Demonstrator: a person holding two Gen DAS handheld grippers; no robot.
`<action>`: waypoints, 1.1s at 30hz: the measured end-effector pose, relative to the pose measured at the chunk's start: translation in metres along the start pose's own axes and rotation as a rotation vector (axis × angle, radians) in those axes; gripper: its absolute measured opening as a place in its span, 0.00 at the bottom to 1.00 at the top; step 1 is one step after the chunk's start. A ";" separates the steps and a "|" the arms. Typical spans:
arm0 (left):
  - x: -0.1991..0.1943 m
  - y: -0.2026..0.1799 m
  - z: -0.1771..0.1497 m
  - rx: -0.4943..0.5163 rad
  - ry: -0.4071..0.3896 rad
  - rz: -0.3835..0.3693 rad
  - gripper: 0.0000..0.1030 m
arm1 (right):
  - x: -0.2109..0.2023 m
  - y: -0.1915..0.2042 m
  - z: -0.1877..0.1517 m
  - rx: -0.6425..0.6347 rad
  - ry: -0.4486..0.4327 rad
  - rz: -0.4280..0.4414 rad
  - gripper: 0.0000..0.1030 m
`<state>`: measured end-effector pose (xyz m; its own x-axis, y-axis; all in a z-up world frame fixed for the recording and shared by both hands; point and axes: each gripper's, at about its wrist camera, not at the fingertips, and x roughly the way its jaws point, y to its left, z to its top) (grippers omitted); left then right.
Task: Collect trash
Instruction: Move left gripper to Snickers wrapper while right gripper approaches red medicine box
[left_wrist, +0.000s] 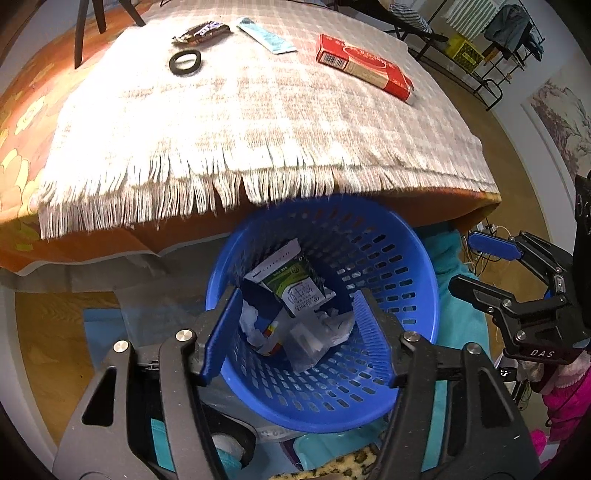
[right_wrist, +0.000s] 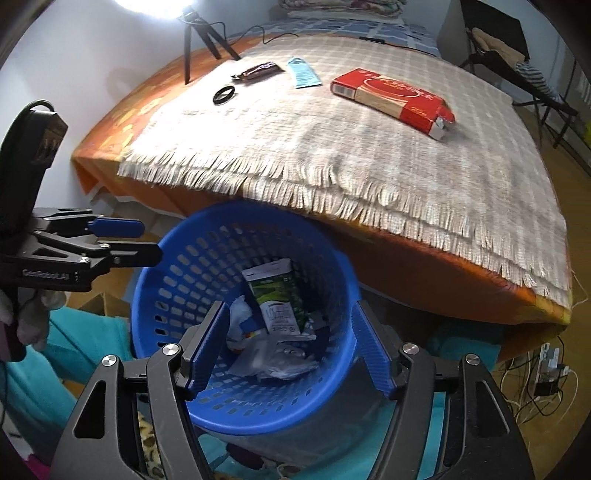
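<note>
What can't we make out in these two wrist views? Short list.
- Basket bottom, both views: crumpled wrappers overlap under the green pouch, so an item count is impossible.
- Near rim of the basket, left wrist view: covered by the left hand-held gripper.
- Print on the red box, right wrist view: too small and blurred.
- Right hand-held gripper body: cut off by the bottom edge, right wrist view.
</note>
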<state>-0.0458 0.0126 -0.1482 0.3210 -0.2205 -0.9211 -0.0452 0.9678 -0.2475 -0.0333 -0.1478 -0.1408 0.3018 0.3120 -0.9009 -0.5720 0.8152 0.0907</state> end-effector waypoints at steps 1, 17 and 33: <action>-0.001 0.000 0.002 0.001 -0.005 0.003 0.63 | 0.000 -0.001 0.001 0.002 -0.003 -0.006 0.66; -0.016 -0.002 0.061 0.039 -0.068 0.051 0.63 | -0.018 -0.020 0.026 -0.011 -0.109 -0.058 0.66; -0.029 0.045 0.164 -0.009 -0.163 0.071 0.66 | -0.026 -0.068 0.095 -0.082 -0.267 -0.038 0.73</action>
<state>0.0977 0.0829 -0.0833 0.4663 -0.1286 -0.8752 -0.0814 0.9789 -0.1872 0.0699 -0.1647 -0.0829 0.5082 0.4078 -0.7586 -0.6130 0.7900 0.0140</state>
